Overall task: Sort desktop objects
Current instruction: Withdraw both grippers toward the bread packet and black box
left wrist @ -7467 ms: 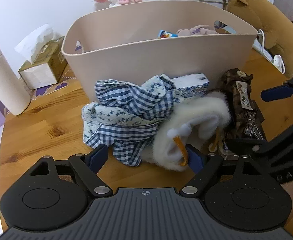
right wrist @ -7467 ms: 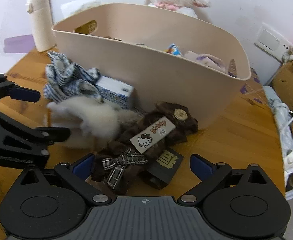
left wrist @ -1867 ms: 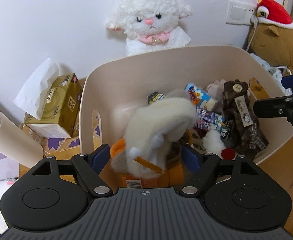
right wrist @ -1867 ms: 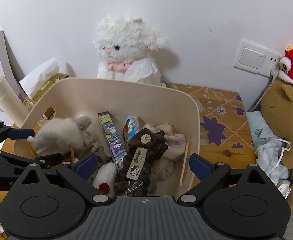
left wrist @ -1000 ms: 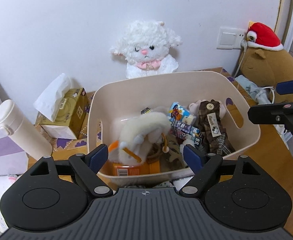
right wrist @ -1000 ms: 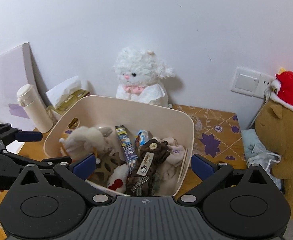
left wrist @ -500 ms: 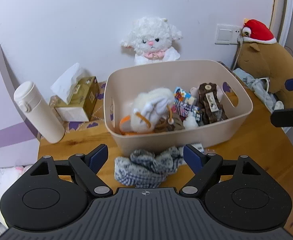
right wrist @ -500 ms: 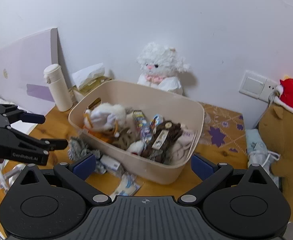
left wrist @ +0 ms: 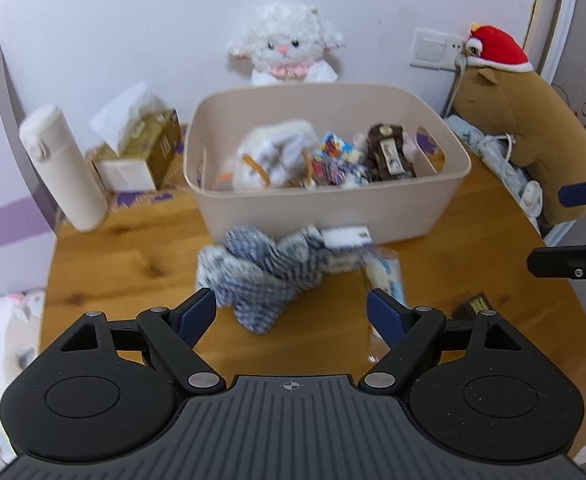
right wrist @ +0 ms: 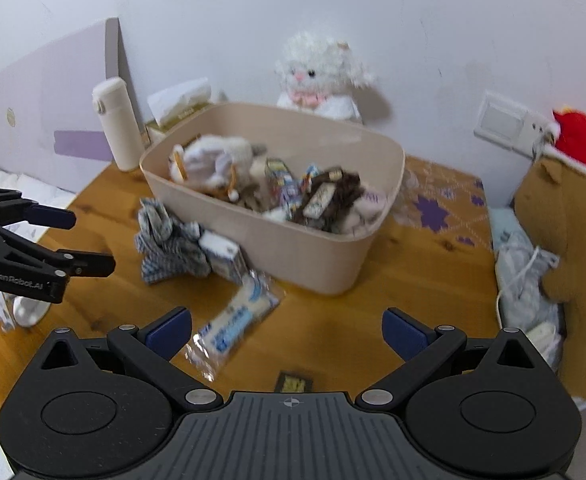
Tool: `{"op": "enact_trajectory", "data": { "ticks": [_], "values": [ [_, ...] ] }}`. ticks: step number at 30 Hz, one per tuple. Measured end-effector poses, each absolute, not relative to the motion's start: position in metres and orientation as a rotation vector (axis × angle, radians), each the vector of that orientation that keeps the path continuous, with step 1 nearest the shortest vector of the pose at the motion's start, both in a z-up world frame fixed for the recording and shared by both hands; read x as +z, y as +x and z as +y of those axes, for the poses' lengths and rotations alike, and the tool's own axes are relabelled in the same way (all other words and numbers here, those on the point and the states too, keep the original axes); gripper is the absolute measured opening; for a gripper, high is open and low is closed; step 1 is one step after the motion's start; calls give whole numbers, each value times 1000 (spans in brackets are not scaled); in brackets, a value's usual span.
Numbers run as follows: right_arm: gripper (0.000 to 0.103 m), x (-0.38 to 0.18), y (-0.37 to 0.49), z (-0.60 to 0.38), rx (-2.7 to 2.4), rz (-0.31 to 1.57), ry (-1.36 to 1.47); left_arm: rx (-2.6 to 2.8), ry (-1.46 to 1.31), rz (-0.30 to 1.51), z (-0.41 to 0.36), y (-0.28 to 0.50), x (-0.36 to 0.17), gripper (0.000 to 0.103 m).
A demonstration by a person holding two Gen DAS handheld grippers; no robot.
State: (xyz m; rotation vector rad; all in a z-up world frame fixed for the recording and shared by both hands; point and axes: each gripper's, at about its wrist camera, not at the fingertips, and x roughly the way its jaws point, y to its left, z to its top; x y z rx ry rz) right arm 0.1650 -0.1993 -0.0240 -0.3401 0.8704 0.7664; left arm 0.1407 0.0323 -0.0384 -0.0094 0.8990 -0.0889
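Four loose things are lying on the desk [right wrist: 393,320] before the beige bin [left wrist: 333,208]: a crumpled checked cloth [left wrist: 261,276], a small carton [right wrist: 223,260], a crinkly clear packet [right wrist: 233,320] and a flat dark box [right wrist: 293,382]. Both the left gripper [left wrist: 291,314] and right gripper [right wrist: 287,332] are hovering with fingers spread, empty. Soft cloth is best pinched at a bunched fold; the slick packet needs an edge grip.
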Motion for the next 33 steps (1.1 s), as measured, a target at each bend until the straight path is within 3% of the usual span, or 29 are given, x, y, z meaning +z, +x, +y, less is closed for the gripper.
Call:
{"op": "enact_trajectory", "data": {
  "ticks": [33],
  "values": [
    [103, -146, 169, -225, 704, 992, -442, -187, 39, 1077, -38, 163, -132, 84]
  ]
}}
